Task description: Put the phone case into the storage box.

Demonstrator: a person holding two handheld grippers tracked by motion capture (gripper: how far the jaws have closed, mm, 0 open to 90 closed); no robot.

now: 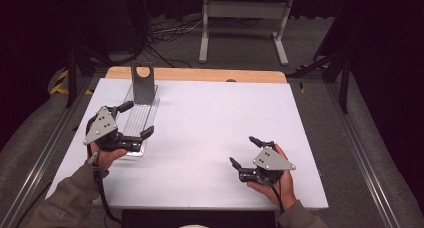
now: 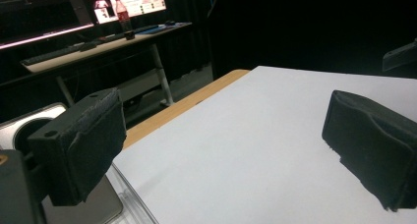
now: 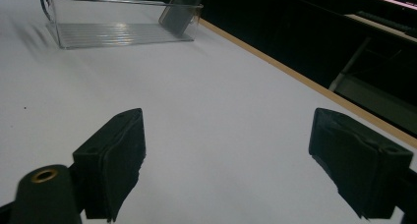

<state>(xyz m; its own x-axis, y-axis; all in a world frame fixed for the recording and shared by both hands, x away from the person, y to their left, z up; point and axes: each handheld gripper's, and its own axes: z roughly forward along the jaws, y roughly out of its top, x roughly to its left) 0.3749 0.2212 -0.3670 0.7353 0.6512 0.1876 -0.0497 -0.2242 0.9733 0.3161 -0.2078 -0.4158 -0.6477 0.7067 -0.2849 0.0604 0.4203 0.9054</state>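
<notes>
Jaws of my left gripper [image 1: 134, 119] stand spread wide, straddling the near end of the clear tray [image 1: 141, 114], nothing grasped. My right gripper [image 1: 244, 151], likewise released, hovers well apart from that tray over the white table [image 1: 210, 118].

A white counter [image 1: 210, 133] fills the middle of the high view, a wooden edge [image 1: 200, 74] along its far side. Above it, top centre, stands a white frame [image 1: 244, 18] on grey floor, cables [image 1: 165, 35] to its left. In the left gripper view, upper left — a desk [image 2: 93, 44] with a bottle [image 2: 122, 15] and lit screens [image 2: 130, 0].
</notes>
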